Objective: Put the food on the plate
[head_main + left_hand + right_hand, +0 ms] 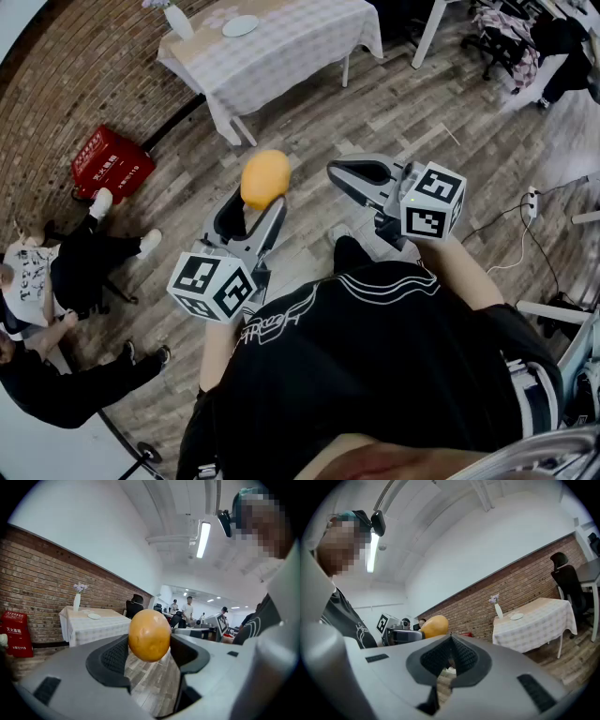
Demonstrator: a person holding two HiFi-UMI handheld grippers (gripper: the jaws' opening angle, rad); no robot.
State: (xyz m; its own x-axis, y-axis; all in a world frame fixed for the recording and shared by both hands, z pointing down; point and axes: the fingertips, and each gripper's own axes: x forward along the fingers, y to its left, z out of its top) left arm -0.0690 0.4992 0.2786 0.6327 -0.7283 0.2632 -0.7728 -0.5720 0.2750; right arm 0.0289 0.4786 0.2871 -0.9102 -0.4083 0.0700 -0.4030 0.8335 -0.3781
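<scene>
- Black shirt (375, 356) of the person fills the lowest part of the head view; both grippers are held out in front of it, above the wooden floor (309, 122).
- Left gripper (253, 208) is clamped on the food (265, 178), a smooth orange-yellow lump. Each pad presses on one side of it, and the jaws stand wide because the food is wide.
- In the left gripper view the food (149, 634) looks a little taller than wide. Its long axis stands upright between the pads, which grip it across the short way. It hangs in the air and touches nothing else.
- Right gripper (361, 173) is just beside the left one. Its jaws are together and nothing is between them.
- Red crate (112, 161) stands by the brick wall, and people (56, 281) sit on the floor at the left, away from the path.
- Table (300, 37) with a checked cloth is well apart from the grippers. On it lie the plate (241, 25) and, near the corner, a vase (176, 19).
- Plate lies almost straight ahead of the left gripper, a little to its left, and this gripper is the nearer one. I judge that the food must be carried forward over the cloth and lowered onto the plate, keeping away from the vase, before the jaws open.
</scene>
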